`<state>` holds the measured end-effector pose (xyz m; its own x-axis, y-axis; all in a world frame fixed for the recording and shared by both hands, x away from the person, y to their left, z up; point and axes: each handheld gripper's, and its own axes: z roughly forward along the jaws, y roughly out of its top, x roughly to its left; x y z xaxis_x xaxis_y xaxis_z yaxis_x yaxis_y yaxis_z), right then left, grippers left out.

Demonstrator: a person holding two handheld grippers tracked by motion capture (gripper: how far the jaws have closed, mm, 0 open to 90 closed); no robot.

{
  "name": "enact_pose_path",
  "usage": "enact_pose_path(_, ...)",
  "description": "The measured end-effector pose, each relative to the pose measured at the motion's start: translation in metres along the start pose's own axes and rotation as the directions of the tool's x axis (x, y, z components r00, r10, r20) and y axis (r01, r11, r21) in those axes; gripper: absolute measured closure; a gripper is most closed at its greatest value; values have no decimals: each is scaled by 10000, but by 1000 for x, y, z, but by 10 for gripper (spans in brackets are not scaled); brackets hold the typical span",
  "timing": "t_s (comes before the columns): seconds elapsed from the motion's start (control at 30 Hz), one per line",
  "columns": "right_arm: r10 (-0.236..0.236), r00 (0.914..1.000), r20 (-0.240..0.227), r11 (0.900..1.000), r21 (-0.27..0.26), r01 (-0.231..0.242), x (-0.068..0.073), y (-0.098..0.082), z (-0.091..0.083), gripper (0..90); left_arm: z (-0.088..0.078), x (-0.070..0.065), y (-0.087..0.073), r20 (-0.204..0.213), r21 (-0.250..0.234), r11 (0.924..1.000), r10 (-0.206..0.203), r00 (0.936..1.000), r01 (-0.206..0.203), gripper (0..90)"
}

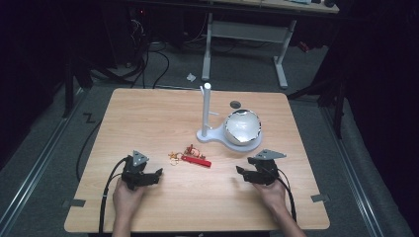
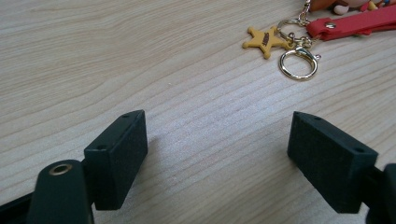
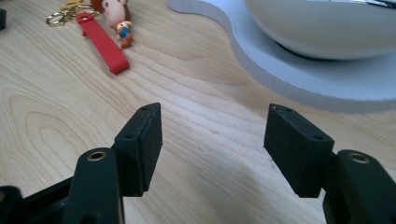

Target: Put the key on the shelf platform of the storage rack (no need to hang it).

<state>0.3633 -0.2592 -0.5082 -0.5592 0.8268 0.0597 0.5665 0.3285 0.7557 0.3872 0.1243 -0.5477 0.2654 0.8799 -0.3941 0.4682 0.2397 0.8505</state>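
Observation:
A keychain (image 1: 190, 157) lies near the middle of the wooden table (image 1: 148, 118): a red strap (image 2: 355, 24), a yellow star charm (image 2: 265, 40), a gold clasp ring (image 2: 298, 64) and a small figure (image 3: 117, 18). My left gripper (image 1: 157, 174) rests low at the front left, pointing right toward the keychain; its jaws (image 2: 217, 154) stand wide apart over bare wood. My right gripper (image 1: 240, 170) sits at the front right, pointing left. Its jaws (image 3: 215, 140) are open with nothing between them, and the red strap (image 3: 102, 44) lies ahead to the left.
A white stand (image 1: 206, 132) with an upright post (image 1: 206, 106) holds a rounded white bowl (image 1: 242, 127) just behind the right gripper; its flat base (image 3: 299, 70) lies close ahead in the right gripper view. A dark round hole (image 1: 235, 104) sits in the tabletop behind it.

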Motion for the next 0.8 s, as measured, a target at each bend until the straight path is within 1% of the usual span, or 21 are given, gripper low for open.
enact_pose_path(0.07, -40, 10000, -87, 10000, -63, 39, 2, 3, 2, 378, 0, 0, 0, 0, 0, 10000, -1, 10000, 1, 204)
enact_pose_path(0.1, 116, 9997, -215, 9999, -92, -118, 2, 6, 4, 392, 0, 0, 0, -1, 2, 10000, 0, 10000, 0, 204)
enact_pose_path(0.13, 149, 9993, -333, 9998, -157, -154, 2, 7, 5, 401, 0, 0, 0, 0, 4, 10000, 4, 10000, -4, 204)
enact_pose_path(0.23, 174, 9990, -416, 9996, -209, -183, 3, 10, 7, 402, 0, 0, 0, 6, 3, 10000, 9, 10000, -9, 204)
enact_pose_path(0.27, 116, 9991, -415, 9998, -168, -123, 4, 12, 9, 402, 0, 0, 0, 5, 0, 10000, 8, 10000, -8, 204)
enact_pose_path(0.33, -64, 9984, -560, 9999, -105, 58, 8, 16, 13, 399, 0, 0, 0, 14, 19, 10000, 46, 10000, -46, 204)
enact_pose_path(0.37, -64, 9984, -560, 9999, -105, 58, 8, 16, 13, 399, 0, 0, 0, 14, 19, 10000, 46, 10000, -46, 204)
enact_pose_path(0.4, -199, 9980, -599, 9998, -50, 196, 11, 19, 16, 399, 0, 0, 0, 17, 20, 10000, 65, 10000, -65, 204)
enact_pose_path(0.5, -251, 9973, -690, 9997, -94, 245, 13, 21, 20, 399, 0, 0, 0, 18, 19, 10000, 66, 10000, -66, 204)
enact_pose_path(0.57, -290, 9966, -768, 9996, -23, 289, 15, 21, 24, 398, 0, 0, 0, 25, 22, 10000, 68, 10000, -68, 204)
enact_pose_path(0.77, -406, 9956, -840, 9992, 17, 409, 19, 22, 30, 398, 0, 0, 0, 27, 26, 10000, 70, 10000, -70, 204)
enact_pose_path(0.8, -472, 9949, -890, 9988, 57, 479, 22, 24, 31, 395, 0, 0, 0, 28, 20, 10000, 67, 10000, -68, 204)
